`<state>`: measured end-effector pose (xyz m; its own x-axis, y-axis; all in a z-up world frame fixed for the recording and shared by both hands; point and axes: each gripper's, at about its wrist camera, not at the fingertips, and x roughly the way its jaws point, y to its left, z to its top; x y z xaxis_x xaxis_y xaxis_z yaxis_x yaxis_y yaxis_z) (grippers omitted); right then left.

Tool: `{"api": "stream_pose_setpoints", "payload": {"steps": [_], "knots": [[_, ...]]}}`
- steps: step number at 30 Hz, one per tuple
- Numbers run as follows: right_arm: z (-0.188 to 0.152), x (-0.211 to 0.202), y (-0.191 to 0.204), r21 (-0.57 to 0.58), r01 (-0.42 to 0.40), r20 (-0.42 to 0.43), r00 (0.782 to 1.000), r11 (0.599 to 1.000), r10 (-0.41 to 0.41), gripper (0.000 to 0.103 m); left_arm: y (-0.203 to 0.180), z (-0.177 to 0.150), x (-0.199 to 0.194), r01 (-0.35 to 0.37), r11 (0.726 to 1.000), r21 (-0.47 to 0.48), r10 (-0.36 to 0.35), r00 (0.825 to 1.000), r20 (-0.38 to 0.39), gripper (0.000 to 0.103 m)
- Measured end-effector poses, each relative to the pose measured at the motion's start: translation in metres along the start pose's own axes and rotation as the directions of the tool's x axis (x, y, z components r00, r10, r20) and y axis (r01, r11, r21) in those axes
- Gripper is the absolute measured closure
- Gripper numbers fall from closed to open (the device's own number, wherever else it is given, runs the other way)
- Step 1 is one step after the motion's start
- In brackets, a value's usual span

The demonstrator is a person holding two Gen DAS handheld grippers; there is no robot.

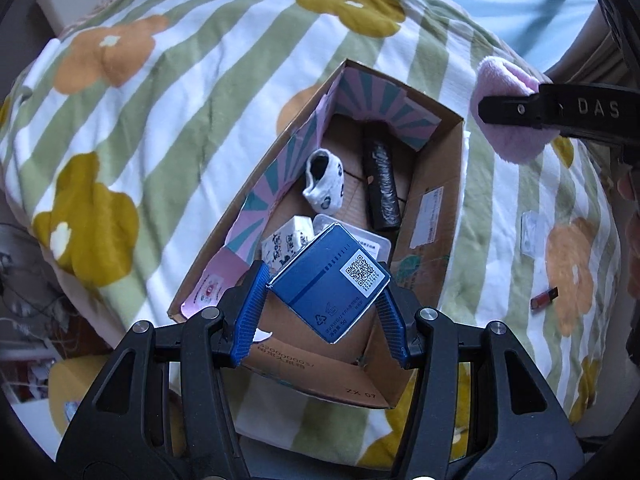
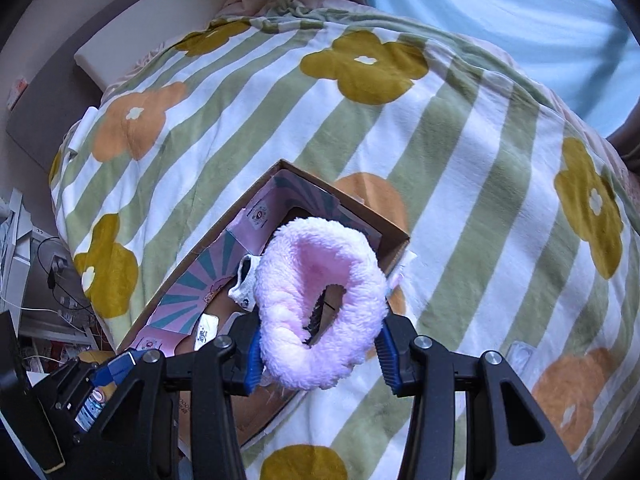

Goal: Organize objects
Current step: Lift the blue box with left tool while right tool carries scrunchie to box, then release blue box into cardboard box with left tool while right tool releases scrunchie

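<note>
both grippers hang over the bed, each loaded: left gripper [image 1: 326, 292] is clamped on a blue box [image 1: 332, 280], right gripper [image 2: 320, 354] is clamped on a pink fluffy ring [image 2: 320, 304] that bulges up between its fingers [image 2: 254, 356]. under them the blanket [image 1: 168, 120], striped green and white with big flowers, covers the bed, and the carton [image 1: 430, 216] sits open on it near the middle, its long side running away from the cameras. inside the carton, toward the far end, lie a black roll [image 1: 382, 184] and a small white sock [image 1: 325, 182] beside it; toward the near end are a white patterned pack [image 1: 286, 240] and a clear packet [image 1: 376, 240], both partly hidden by the blue box. the blue box hangs tilted above the carton's near end; the ring, in the right wrist view, hangs over the carton's far right corner. out on the blanket, right of the carton, lie a small clear wrapper [image 1: 534, 232] and a tiny red stick [image 1: 544, 298]. judging by this, the step in hand is carrying both items to the carton. next each needs lowering inside the walls before letting go, the box into the free floor at the near end, the ring clear of the rim.
</note>
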<state>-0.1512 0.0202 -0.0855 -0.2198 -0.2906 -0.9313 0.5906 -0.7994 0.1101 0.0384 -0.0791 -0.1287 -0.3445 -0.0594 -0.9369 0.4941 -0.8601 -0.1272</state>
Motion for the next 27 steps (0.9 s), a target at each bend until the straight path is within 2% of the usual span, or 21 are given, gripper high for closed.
{"api": "stream_pose_setpoints", "payload": {"steps": [13,17,24,27], "knots": [[0.036,0.116,0.022,-0.101,-0.056,-0.148,0.988,0.993,0.04,0.06,-0.002,-0.014,0.068,-0.024,0.999,-0.045,0.018,0.991,-0.135,0.054],[0.036,0.144,0.027,-0.13,-0.07,-0.189,0.981,0.989,0.045,0.06,-0.009,-0.018,0.083,-0.044,0.999,-0.01,0.042,0.988,-0.15,0.054],[0.033,0.163,0.031,-0.15,-0.083,-0.215,0.975,0.985,0.049,0.06,-0.016,-0.022,0.098,-0.036,0.999,0.001,0.036,0.983,-0.181,0.054],[0.034,0.164,0.03,-0.138,-0.086,-0.225,0.973,0.987,0.054,0.06,-0.02,-0.022,0.099,-0.057,0.998,0.015,0.059,0.979,-0.193,0.053]]}}
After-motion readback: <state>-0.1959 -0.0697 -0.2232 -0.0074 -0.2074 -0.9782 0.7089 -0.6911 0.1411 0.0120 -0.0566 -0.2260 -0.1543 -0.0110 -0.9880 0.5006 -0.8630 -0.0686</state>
